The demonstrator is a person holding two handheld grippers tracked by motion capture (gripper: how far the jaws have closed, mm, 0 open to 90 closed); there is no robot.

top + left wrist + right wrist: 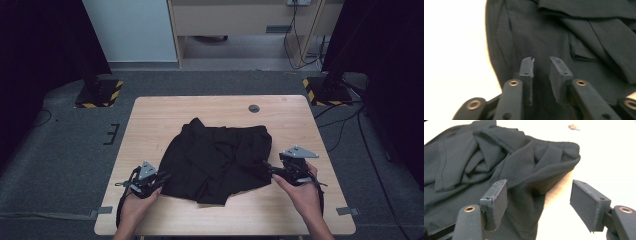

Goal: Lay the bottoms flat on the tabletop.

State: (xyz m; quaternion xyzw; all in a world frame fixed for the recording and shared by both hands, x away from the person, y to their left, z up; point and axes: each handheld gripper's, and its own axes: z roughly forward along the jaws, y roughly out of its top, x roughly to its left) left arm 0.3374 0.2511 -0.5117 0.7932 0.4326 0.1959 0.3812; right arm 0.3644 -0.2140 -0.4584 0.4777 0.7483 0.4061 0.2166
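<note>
A pair of black shorts lies rumpled in the middle of the wooden table, the elastic waistband bunched toward the person's right and loose folds piled over the centre. The left gripper sits at the garment's near-left edge, its jaws a little apart over the cloth with nothing pinched between them. The right gripper is at the right edge, jaws standing wide, the waistband end lying just ahead of them and not clamped.

This looks like thin, limp fabric: light, soft, no stiffness of its own, so it should sag and trail wherever it is lifted and may drag its folds along. It won't break, but a single thin layer could slip out of a shallow pinch. The gathered waistband seems the surest place to grip, being thicker and ridged. On the left, the hem or side seam would do; from the blurred left gripper view I can't be sure which edge lies under the jaws.
</note>
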